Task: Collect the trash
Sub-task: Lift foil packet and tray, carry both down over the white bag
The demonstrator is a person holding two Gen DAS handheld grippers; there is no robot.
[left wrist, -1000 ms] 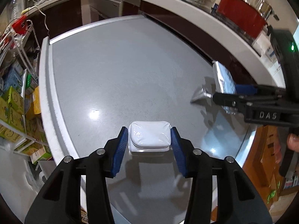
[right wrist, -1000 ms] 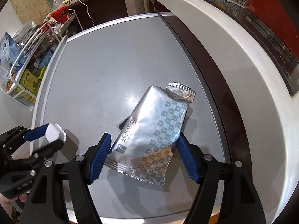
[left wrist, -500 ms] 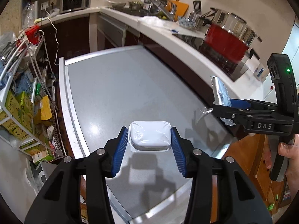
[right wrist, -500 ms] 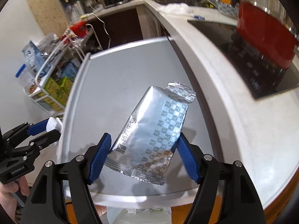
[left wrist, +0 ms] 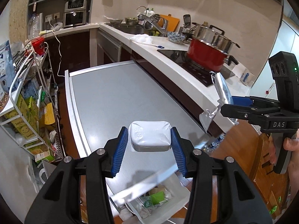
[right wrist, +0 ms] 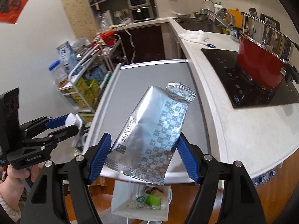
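This is a home kitchen. A white L-shaped bench [left wrist: 173, 65] runs along the far and right walls, carrying a black induction hob [left wrist: 188, 63] with a red pot [left wrist: 205, 57] on it, steel pans behind. Farther off sit a sink with a tap [left wrist: 157, 23], a cutting board and bowls. A countertop oven [left wrist: 74, 16] stands under open shelves, and a wire cart [left wrist: 26, 100] of packaged groceries is at the left.

"DAS" stands on the right tool [left wrist: 222, 110]; "杨天生物" on the silver pouch [right wrist: 151, 136].
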